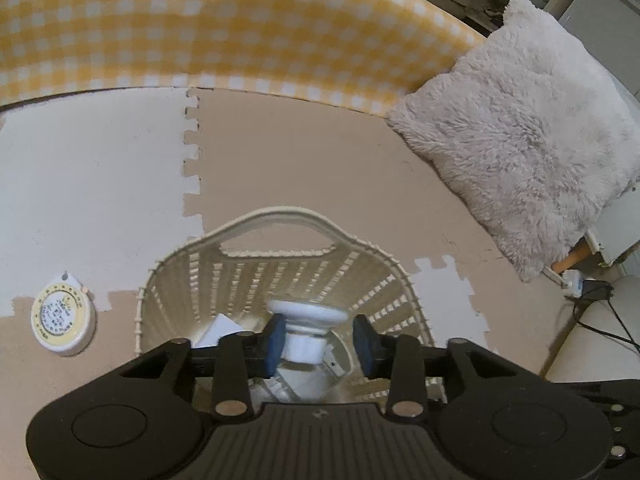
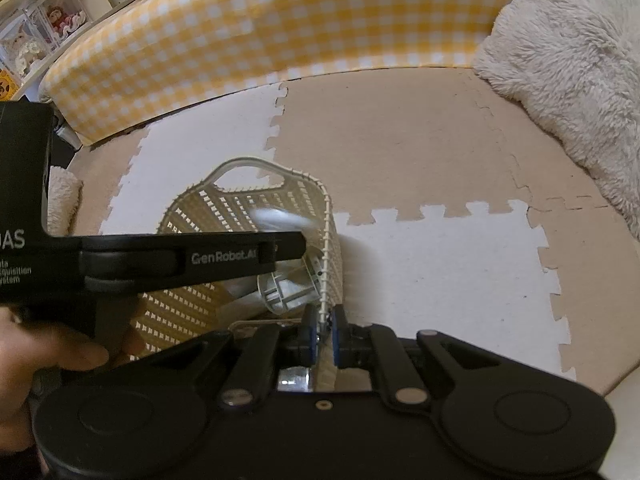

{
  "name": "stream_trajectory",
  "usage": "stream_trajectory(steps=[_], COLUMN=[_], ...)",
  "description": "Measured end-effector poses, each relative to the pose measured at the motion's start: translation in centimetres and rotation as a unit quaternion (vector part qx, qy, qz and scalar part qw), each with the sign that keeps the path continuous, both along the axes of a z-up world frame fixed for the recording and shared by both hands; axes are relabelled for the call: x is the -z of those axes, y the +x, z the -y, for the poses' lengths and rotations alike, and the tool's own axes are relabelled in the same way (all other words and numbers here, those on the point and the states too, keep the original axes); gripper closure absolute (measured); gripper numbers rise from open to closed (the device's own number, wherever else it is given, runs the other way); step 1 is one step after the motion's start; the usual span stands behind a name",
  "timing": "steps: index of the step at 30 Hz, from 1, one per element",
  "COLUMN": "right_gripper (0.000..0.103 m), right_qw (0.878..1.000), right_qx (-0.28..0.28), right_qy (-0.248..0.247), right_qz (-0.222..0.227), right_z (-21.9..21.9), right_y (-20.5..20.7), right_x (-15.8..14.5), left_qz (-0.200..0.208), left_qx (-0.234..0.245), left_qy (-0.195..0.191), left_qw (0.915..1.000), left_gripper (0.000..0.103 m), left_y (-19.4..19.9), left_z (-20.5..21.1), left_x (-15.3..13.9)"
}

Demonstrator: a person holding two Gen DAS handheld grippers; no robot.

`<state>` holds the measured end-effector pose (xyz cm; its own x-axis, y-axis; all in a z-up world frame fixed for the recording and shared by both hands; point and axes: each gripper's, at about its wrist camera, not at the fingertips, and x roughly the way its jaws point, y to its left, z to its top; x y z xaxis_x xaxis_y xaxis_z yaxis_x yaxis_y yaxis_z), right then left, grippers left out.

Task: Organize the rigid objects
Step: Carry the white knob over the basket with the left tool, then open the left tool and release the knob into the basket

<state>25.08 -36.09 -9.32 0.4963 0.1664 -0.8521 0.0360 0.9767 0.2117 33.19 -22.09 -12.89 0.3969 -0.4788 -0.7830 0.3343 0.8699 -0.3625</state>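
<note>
A cream slatted basket (image 1: 280, 216) with a loop handle stands on the foam mat. My left gripper (image 1: 320, 342) hangs over it, jaws apart. A white spool-shaped object (image 1: 306, 314), blurred, sits between the blue pads inside the basket; the right pad stands clear of it. Other white and clear items (image 2: 288, 288) lie on the basket floor. My right gripper (image 2: 324, 332) is shut on the basket's near rim (image 2: 326, 240). In the right wrist view a hand (image 2: 48, 356) holds the left gripper, and one of its black fingers (image 2: 240, 256) reaches across the basket.
A round white and yellow tin (image 1: 64, 320) lies on the mat left of the basket. A fluffy white pillow (image 1: 520, 140) leans at the right. A yellow gingham bumper (image 1: 240, 28) borders the far side. A power strip with cables (image 1: 576, 284) sits past the mat's right edge.
</note>
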Motion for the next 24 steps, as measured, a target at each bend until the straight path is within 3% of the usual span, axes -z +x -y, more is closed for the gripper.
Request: stream_trajectory(steps=[11,24], right_gripper=[0.095,0.095], right_qw=[1.0,1.0], right_qx=[0.002,0.013], right_qy=[0.001,0.016], right_qz=[-0.001,0.001], right_z=[0.0,0.5], right_y=[0.0,-0.1], right_x=[0.0,0.3], left_qz=[-0.001,0.018], left_qx=[0.006,0.012], left_qy=[0.01,0.007], left_qw=[0.9999,0.9997], left_gripper=[0.055,0.047], left_y=[-0.8,-2.9], left_z=[-0.4,-1.8], left_x=[-1.3,-4.8])
